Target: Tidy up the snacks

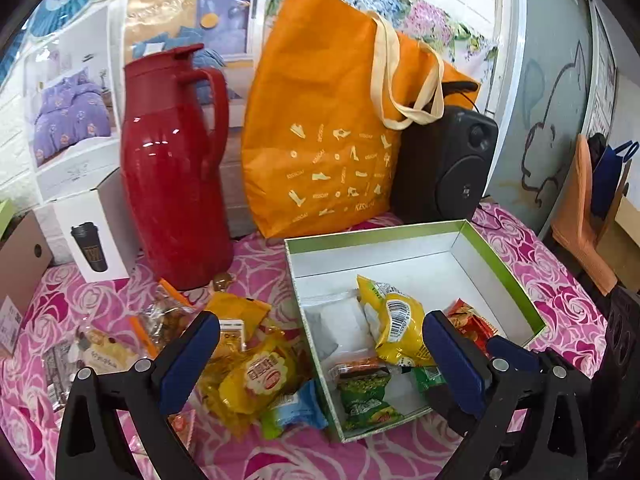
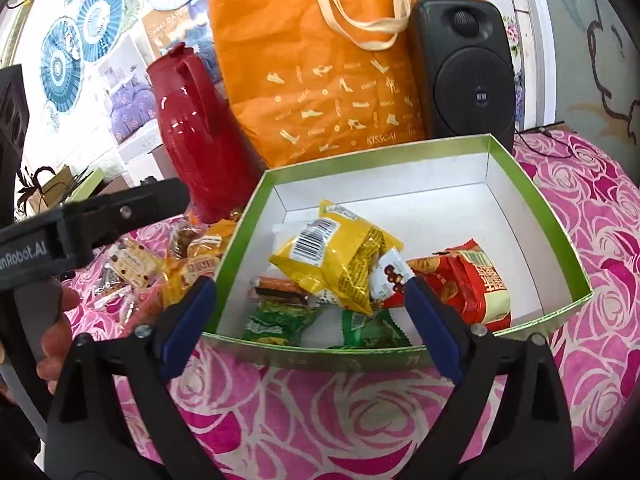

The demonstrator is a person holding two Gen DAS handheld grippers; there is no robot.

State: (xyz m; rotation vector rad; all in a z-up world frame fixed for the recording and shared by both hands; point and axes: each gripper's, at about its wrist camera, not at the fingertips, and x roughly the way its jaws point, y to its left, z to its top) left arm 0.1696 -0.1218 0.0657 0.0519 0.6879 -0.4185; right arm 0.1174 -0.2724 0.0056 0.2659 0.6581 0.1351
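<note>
A green-rimmed white box (image 1: 504, 268) (image 2: 556, 216) on the pink rose cloth holds several snack packets: a yellow one (image 1: 400, 324) (image 2: 340, 256), a red one (image 1: 472, 320) (image 2: 476, 284), green ones (image 1: 366, 398) (image 2: 276, 316). Loose snacks lie left of the box: a yellow packet (image 1: 256, 380), a blue-green one (image 1: 296, 408), clear-wrapped ones (image 1: 100, 352) (image 2: 134, 266). My left gripper (image 1: 320, 354) is open and empty above the box's near left corner and the loose pile. My right gripper (image 2: 310, 316) is open and empty above the box's near edge. The left gripper's body (image 2: 80, 216) shows at the left.
A red thermos jug (image 1: 172, 168) (image 2: 196, 136), an orange tote bag (image 1: 324, 120) (image 2: 320, 60) and a black speaker (image 1: 444, 168) (image 2: 468, 68) stand behind the box. A white cup carton (image 1: 92, 236) and a cardboard box (image 1: 20, 264) are at the left.
</note>
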